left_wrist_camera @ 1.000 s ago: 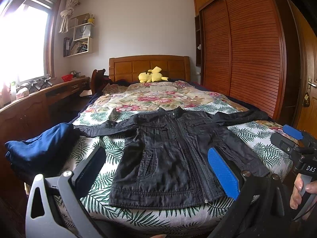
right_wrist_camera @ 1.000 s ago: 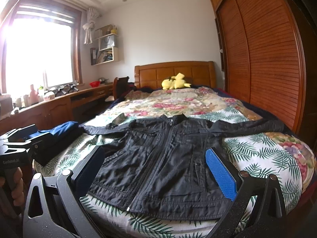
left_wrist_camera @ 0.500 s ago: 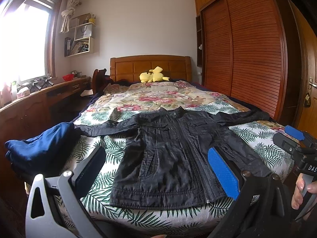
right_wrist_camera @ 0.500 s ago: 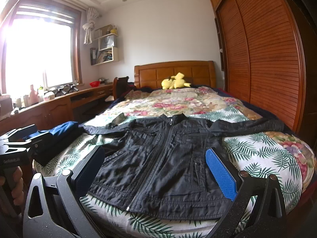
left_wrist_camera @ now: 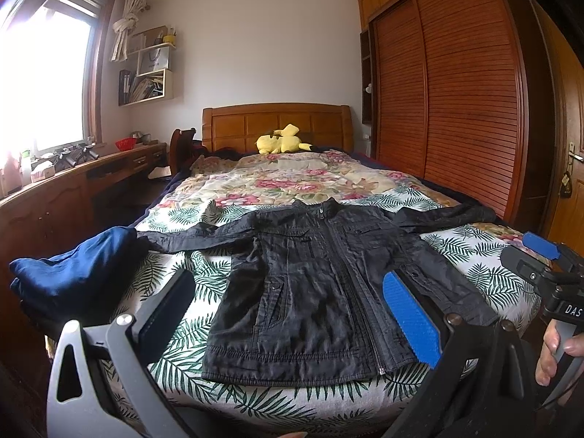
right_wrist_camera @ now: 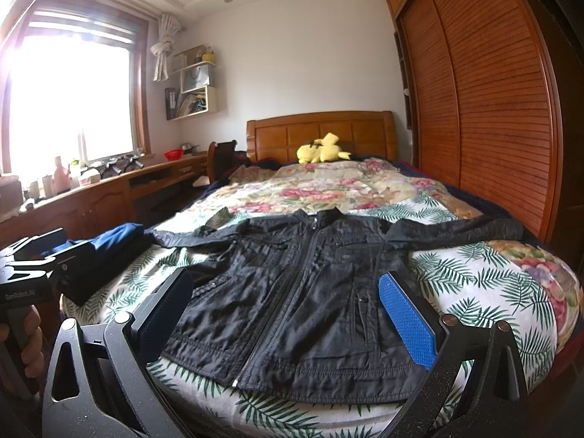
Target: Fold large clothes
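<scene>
A black zip jacket (left_wrist_camera: 321,284) lies flat and front up on the bed's near end, sleeves spread to both sides; it also shows in the right wrist view (right_wrist_camera: 310,292). My left gripper (left_wrist_camera: 288,310) is open and empty, held short of the jacket's hem. My right gripper (right_wrist_camera: 288,310) is open and empty, also before the hem. The right gripper also shows at the right edge of the left wrist view (left_wrist_camera: 540,259). The left gripper shows at the left edge of the right wrist view (right_wrist_camera: 40,255).
The bed (left_wrist_camera: 292,182) has a floral and palm-leaf cover. A folded blue garment (left_wrist_camera: 76,273) lies at its near left corner. A yellow plush toy (left_wrist_camera: 281,140) sits by the headboard. A wooden desk (left_wrist_camera: 73,186) runs along the left, a wardrobe (left_wrist_camera: 456,102) on the right.
Both grippers have drifted only slightly; the view has barely shifted. The jacket has not moved.
</scene>
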A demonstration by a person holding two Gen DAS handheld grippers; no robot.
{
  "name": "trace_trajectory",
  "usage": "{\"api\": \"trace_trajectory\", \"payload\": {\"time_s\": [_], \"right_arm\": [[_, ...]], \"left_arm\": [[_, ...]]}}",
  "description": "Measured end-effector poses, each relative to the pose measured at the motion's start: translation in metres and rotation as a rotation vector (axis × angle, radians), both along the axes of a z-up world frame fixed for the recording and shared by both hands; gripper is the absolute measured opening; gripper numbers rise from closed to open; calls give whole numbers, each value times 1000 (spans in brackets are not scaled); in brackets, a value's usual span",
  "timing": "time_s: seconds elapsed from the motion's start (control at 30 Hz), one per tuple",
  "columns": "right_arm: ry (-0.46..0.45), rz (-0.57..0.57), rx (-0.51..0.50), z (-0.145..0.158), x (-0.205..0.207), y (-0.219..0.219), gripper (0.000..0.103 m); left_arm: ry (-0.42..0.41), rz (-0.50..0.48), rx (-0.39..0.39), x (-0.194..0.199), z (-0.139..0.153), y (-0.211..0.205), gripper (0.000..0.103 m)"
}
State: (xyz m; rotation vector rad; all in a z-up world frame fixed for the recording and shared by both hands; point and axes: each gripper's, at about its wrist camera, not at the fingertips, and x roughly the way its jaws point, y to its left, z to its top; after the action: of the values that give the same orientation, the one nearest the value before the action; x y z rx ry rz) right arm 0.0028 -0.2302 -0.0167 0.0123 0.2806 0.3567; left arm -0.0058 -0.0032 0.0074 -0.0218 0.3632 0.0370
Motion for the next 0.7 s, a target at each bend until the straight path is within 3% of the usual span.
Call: {"api": "trace_trajectory", "payload": {"time_s": [0.47, 0.7], "right_arm": [[3, 0, 1, 0, 0, 0, 103], [23, 6, -7, -22, 9, 0, 103]], "left_arm": [[1, 3, -4, 1, -3, 1, 103], [39, 42, -12, 12, -21, 15, 103]]}}
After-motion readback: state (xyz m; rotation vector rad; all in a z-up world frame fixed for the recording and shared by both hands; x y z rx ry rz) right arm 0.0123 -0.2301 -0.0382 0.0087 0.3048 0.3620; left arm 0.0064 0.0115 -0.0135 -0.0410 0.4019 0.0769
